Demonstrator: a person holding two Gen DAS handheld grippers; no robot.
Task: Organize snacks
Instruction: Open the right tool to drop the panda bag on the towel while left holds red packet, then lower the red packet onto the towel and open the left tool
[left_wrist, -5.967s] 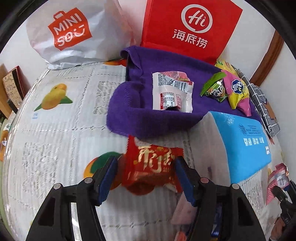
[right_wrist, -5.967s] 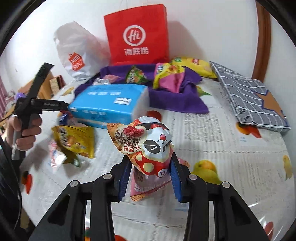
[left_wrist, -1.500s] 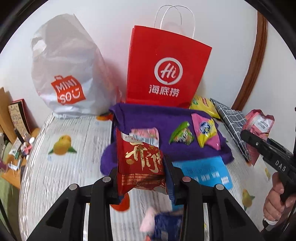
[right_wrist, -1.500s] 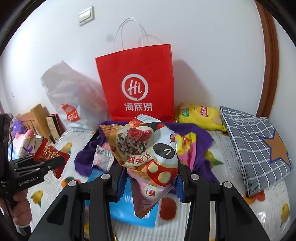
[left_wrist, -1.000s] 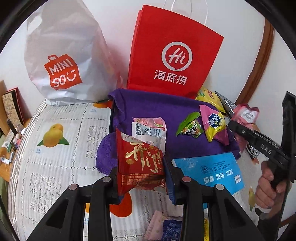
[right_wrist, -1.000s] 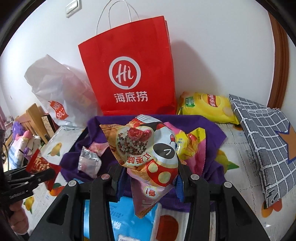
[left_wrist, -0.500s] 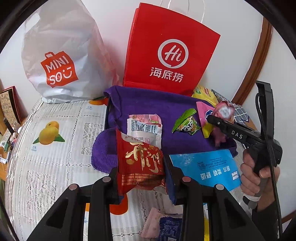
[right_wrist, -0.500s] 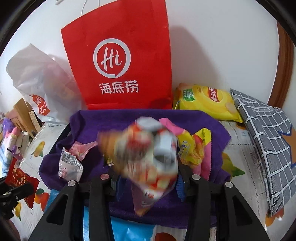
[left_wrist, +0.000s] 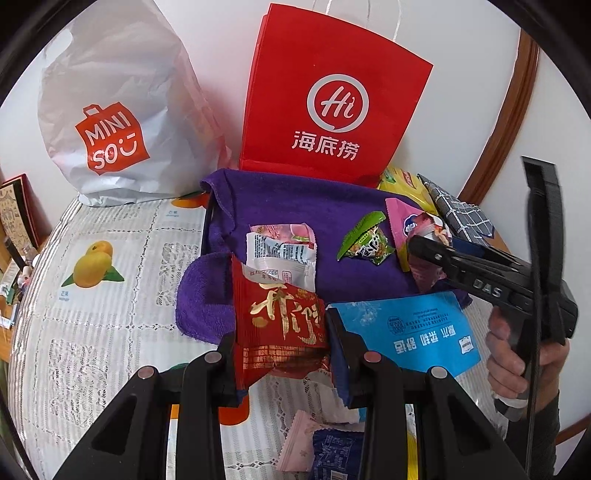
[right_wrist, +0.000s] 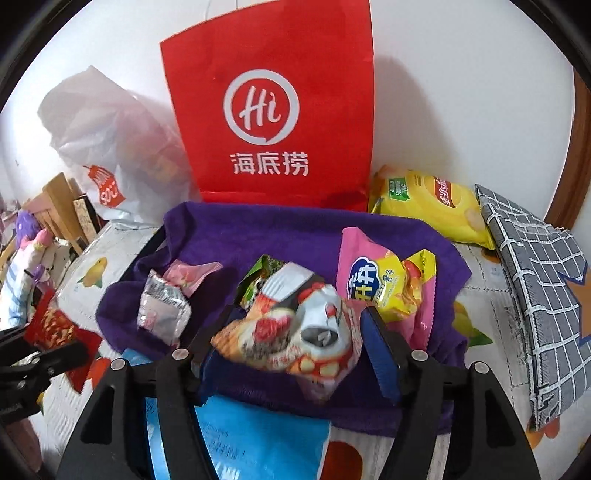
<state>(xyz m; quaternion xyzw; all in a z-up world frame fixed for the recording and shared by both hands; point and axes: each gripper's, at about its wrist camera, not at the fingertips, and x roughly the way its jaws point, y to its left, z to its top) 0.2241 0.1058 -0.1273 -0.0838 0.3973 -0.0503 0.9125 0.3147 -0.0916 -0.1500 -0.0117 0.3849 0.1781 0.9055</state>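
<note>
My left gripper (left_wrist: 281, 345) is shut on a red packet with gold characters (left_wrist: 277, 306), held up over the near edge of the purple towel (left_wrist: 295, 199). My right gripper (right_wrist: 295, 323) hovers over the towel (right_wrist: 295, 236) with its jaws opening. The red-and-white spotted snack bag (right_wrist: 291, 332) lies tilted and blurred between the jaws, free of the pads. On the towel lie a white-pink packet (left_wrist: 282, 251), a green packet (left_wrist: 365, 243) and a pink-yellow bag (right_wrist: 384, 284).
A red paper bag (left_wrist: 325, 99) and a white plastic bag (left_wrist: 110, 110) stand against the wall behind the towel. A blue tissue pack (left_wrist: 406, 332) lies in front of the towel. A yellow chips bag (right_wrist: 432, 203) and a grey checked cloth (right_wrist: 535, 277) are at the right.
The right gripper's jaws have spread and the spotted bag has tipped over and sunk between them toward the towel. The left gripper keeps still with the red packet.
</note>
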